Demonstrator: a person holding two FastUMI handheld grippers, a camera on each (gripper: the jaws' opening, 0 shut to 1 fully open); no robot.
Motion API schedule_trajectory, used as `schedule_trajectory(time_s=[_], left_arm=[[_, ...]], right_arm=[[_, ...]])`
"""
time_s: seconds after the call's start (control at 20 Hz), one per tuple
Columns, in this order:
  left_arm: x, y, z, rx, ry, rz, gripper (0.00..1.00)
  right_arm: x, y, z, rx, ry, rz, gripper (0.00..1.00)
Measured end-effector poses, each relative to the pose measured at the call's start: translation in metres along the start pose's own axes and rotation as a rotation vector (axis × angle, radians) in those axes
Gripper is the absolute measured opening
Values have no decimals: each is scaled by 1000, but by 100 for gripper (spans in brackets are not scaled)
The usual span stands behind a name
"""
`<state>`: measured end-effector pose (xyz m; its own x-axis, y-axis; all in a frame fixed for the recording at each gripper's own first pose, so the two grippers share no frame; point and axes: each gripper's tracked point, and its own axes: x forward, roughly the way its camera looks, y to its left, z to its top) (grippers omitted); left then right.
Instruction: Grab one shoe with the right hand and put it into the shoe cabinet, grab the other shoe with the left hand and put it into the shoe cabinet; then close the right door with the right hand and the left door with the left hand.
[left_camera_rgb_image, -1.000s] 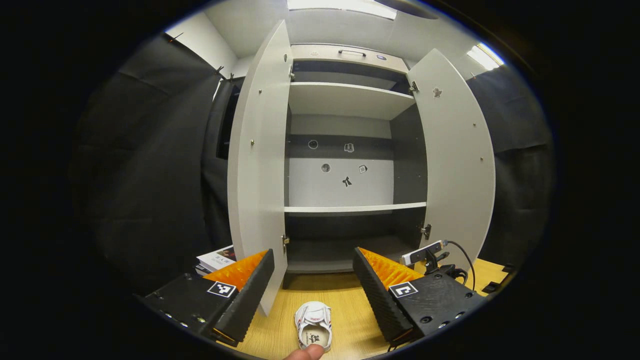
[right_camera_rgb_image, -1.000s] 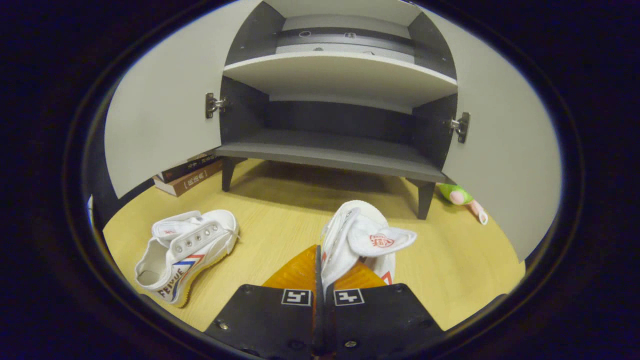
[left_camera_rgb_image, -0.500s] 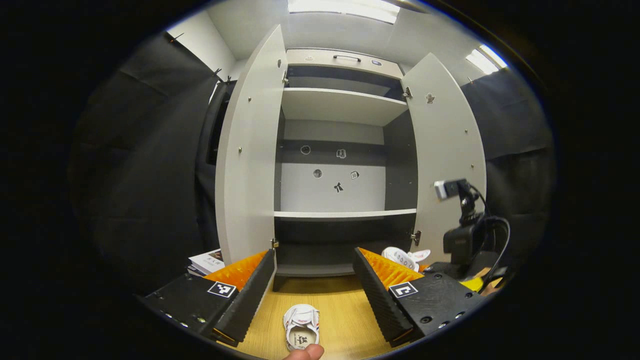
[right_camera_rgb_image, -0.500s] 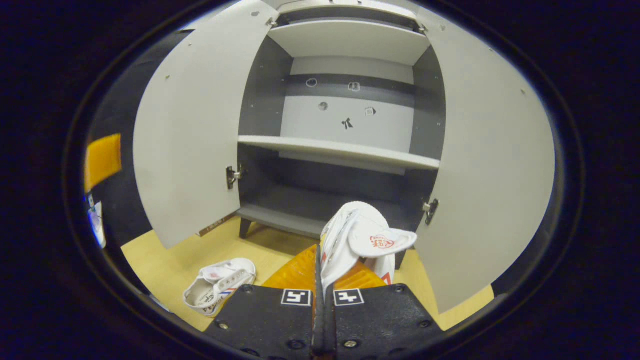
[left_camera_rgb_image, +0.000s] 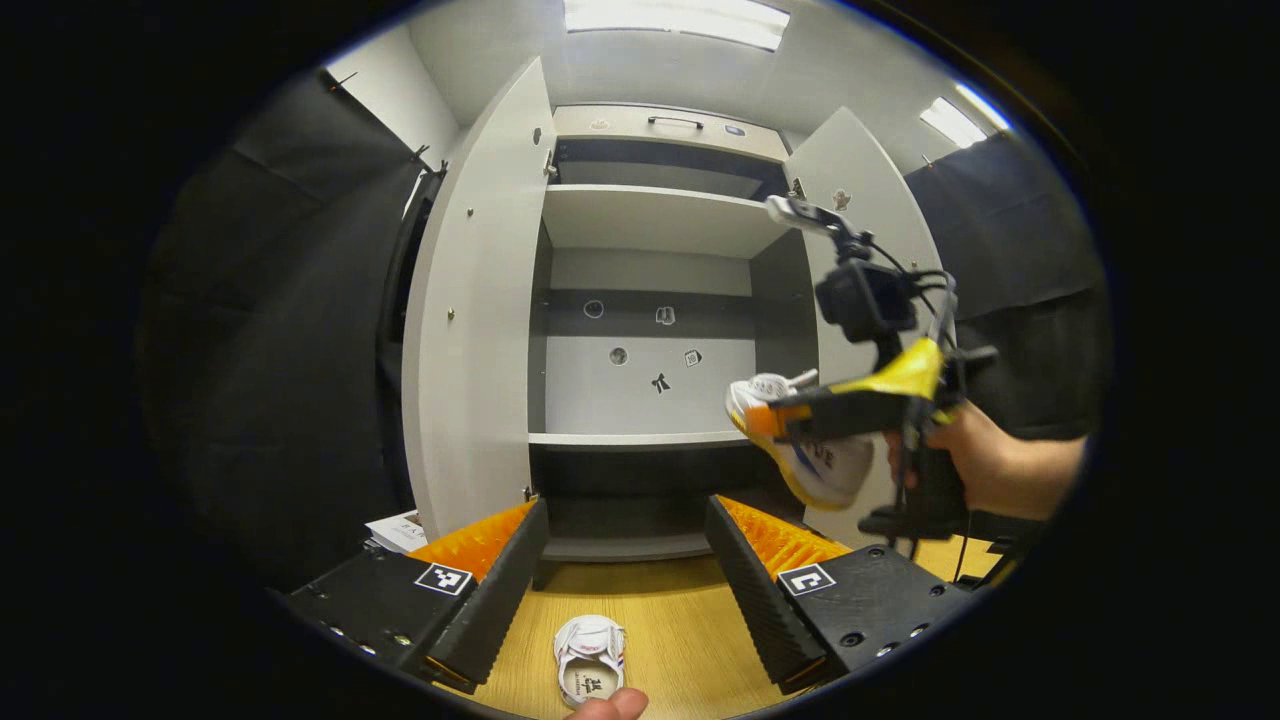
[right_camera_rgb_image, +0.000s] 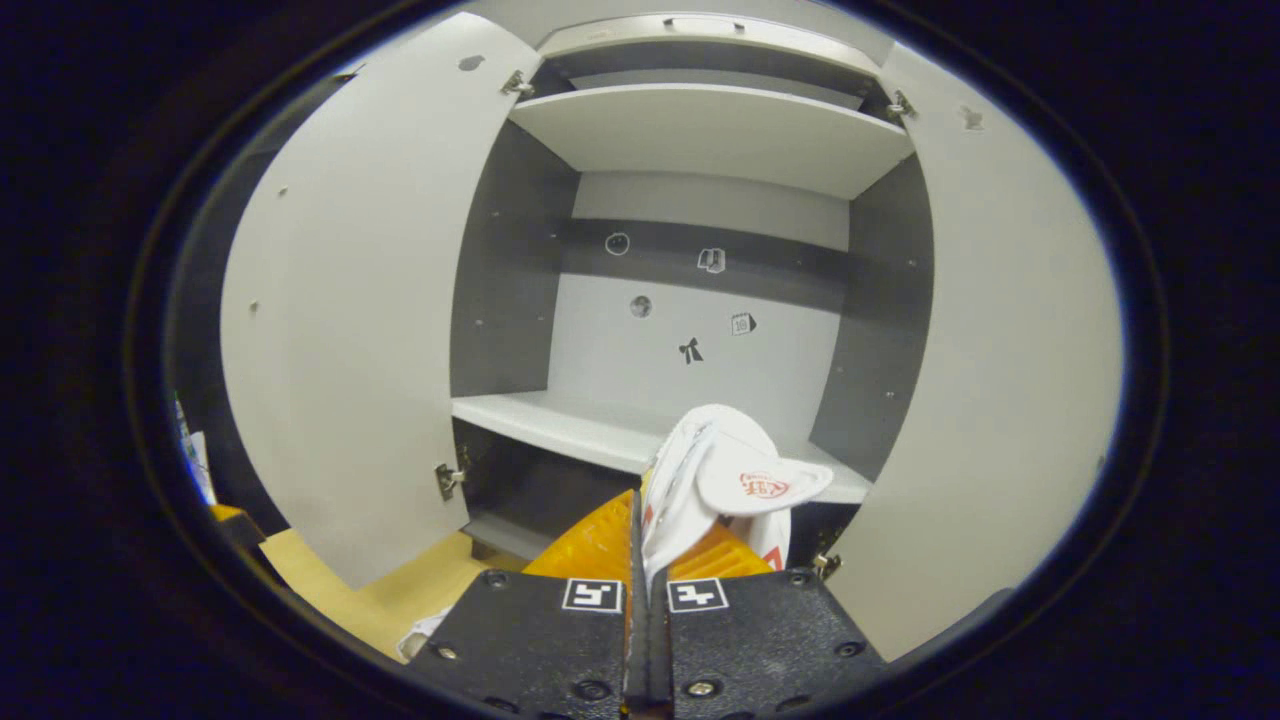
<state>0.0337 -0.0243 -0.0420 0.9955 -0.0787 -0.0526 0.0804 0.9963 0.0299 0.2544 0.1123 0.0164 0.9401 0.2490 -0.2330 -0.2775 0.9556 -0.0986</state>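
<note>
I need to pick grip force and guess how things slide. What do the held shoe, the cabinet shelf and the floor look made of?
Held shoe: soft white fabric, likely canvas; its tongue flops over.
Cabinet shelf: smooth matte pale board, probably laminate, with a crisp flat edge.
Floor: light wood-grain surface with a slight sheen, possibly laminate.

- Two white shoes: one shoe (left_camera_rgb_image: 592, 670) on the wooden floor, one held shoe (right_camera_rgb_image: 722, 478) raised in the air.
- One shoe cabinet (left_camera_rgb_image: 650, 215) with two open doors, left door (left_camera_rgb_image: 470, 310) and right door (left_camera_rgb_image: 850, 200).
- Two grippers.
</note>
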Motion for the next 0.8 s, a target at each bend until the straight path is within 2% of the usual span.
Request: schedule_trajectory(time_s=[0.1, 0.4, 0.5, 0.55, 0.8], left_arm=[[-2, -3, 0, -11, -3, -7, 95], [1, 0, -3, -29, 3, -4, 95], [2, 4, -3, -18, 1, 5, 95], [3, 6, -3, -13, 1, 7, 95], [4, 15, -11, -9, 20, 25, 95]], right_arm=[[34, -13, 21, 27, 16, -9, 3], [126, -45, 47, 21, 115, -66, 4], [152, -52, 49, 18, 166, -76, 1], [164, -54, 47, 12, 194, -70, 4], [206, -60, 32, 29, 307, -78, 4]])
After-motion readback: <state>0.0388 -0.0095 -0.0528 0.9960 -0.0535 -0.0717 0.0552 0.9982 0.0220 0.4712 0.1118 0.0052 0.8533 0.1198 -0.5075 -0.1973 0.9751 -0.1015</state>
